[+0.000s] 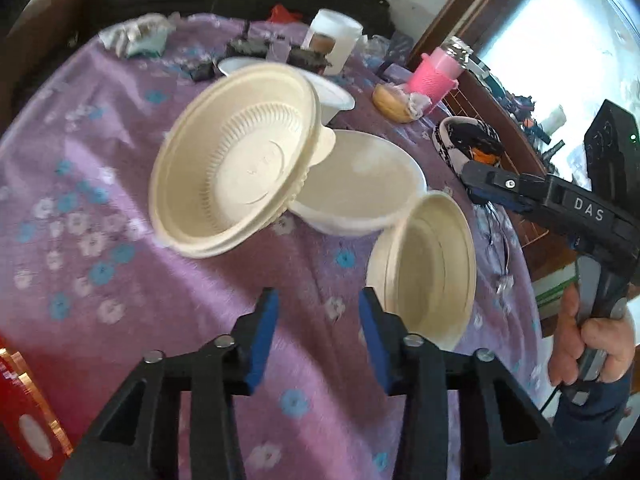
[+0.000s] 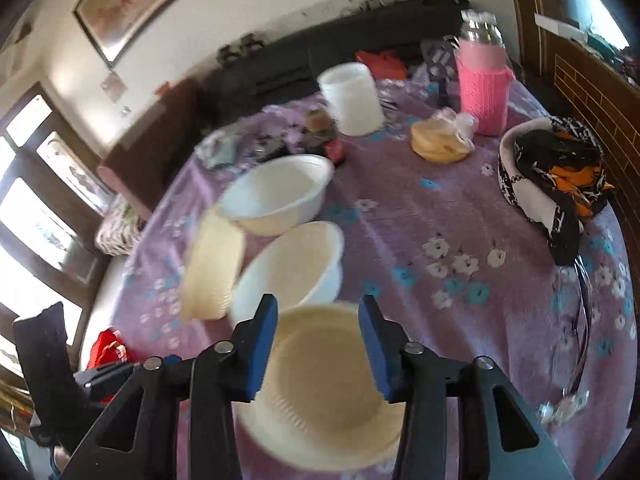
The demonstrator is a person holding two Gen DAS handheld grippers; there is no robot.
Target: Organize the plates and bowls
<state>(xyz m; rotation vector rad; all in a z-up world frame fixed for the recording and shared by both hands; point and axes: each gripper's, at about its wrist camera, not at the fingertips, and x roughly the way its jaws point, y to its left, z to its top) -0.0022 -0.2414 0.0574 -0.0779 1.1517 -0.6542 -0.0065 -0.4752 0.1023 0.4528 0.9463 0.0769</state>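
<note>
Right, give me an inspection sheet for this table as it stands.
Surface: round table under purple floral cloth.
Job's things: stack of cream ribbed disposable bowls tilted against a white bowl; second white bowl behind; small cream bowl tipped up.
Clutter: pink knit-sleeved bottle, white plastic tub, bagged bread, black-orange cloth.
Grippers: left gripper jaws open, empty; right gripper jaws open over the small cream bowl, contact unclear.
Cables: thin dark cable below right handle.
Surroundings: framed picture, bright window.

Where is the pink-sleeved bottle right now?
The pink-sleeved bottle stands at the table's far right in the right wrist view, behind the bagged bread, right of the white tub.
</note>
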